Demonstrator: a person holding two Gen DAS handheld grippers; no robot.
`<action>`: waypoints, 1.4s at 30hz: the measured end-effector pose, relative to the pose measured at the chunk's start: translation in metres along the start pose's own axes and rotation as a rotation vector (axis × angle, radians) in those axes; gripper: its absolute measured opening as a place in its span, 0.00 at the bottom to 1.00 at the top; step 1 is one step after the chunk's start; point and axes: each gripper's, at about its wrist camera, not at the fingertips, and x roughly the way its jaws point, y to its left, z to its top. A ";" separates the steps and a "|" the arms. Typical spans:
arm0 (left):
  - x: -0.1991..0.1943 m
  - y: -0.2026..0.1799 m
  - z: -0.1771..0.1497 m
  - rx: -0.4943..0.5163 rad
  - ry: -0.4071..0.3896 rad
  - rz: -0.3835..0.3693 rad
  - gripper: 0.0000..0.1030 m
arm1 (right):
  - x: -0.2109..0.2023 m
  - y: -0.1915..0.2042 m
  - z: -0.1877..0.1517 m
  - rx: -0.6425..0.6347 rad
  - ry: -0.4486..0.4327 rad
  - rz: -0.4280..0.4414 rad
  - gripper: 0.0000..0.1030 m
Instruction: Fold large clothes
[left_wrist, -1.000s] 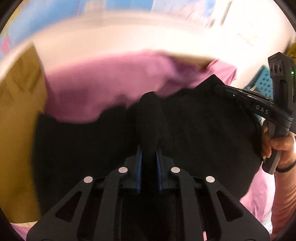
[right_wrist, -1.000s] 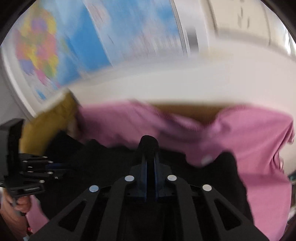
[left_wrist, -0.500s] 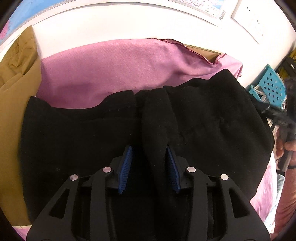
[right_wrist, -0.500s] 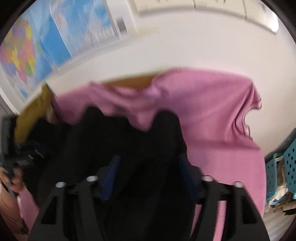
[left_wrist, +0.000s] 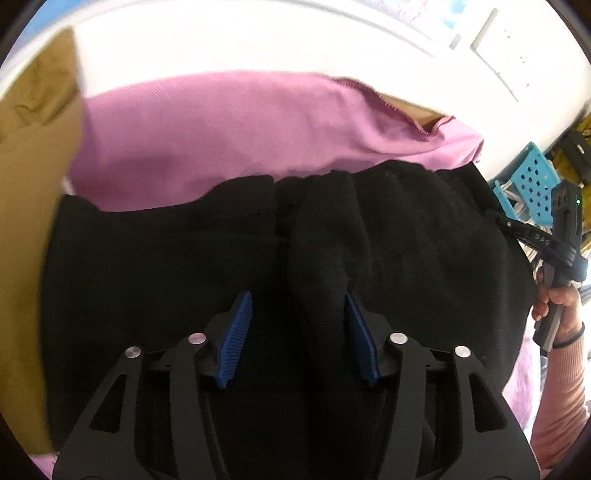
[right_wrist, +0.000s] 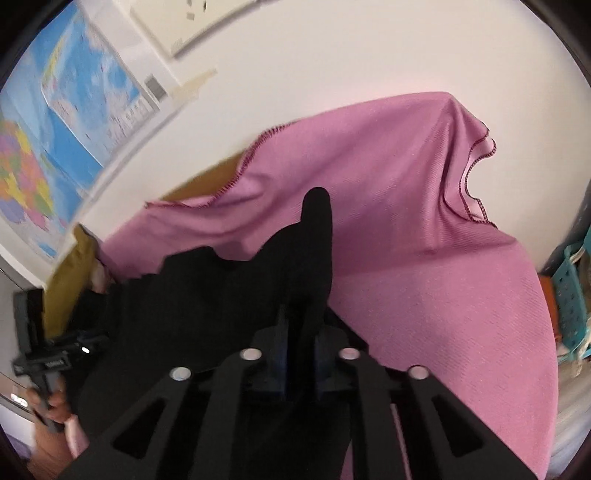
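So here's the setup: a black garment (left_wrist: 184, 277) lies spread over a pink cloth (left_wrist: 221, 129) on a white tabletop (left_wrist: 221, 48), with a mustard-brown garment (left_wrist: 33, 166) lying along the left edge in the left wrist view.

The left hand-held gripper (left_wrist: 297, 332) has just been opening. Its blue pads (left_wrist: 236, 336) stand apart now, and a raised ridge of the black fabric runs up between them, leaning against the right-hand pad while the left-hand pad has a clear gap. So it's released, not pinching anything.

The right hand-held gripper (right_wrist: 301, 354) has just been closing, and its jaws sit narrow with a fold of the black garment (right_wrist: 184, 295) between them. A tongue of that fabric sticks up past the fingertips, over the pink cloth (right_wrist: 406, 221). Looks clenched on the black garment to me.

In the left wrist view you can see the other gripper out at the right edge, held in the person's hand (left_wrist: 557, 299) with a pink sleeve (left_wrist: 561, 387) below it. A turquoise basket (left_wrist: 532, 181) sits off past the tabletop. In the right wrist view there's a colourful map (right_wrist: 55, 129) on the wall behind, a bit blurred.
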 end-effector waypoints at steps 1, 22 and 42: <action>-0.014 -0.003 -0.006 0.027 -0.050 0.026 0.66 | -0.009 -0.003 -0.002 0.018 -0.016 0.002 0.38; -0.084 0.094 -0.163 -0.291 -0.177 -0.094 0.89 | -0.045 0.003 -0.136 0.250 -0.012 0.344 0.73; -0.119 0.037 -0.136 -0.234 -0.251 -0.275 0.21 | -0.094 0.075 -0.113 0.120 -0.190 0.378 0.24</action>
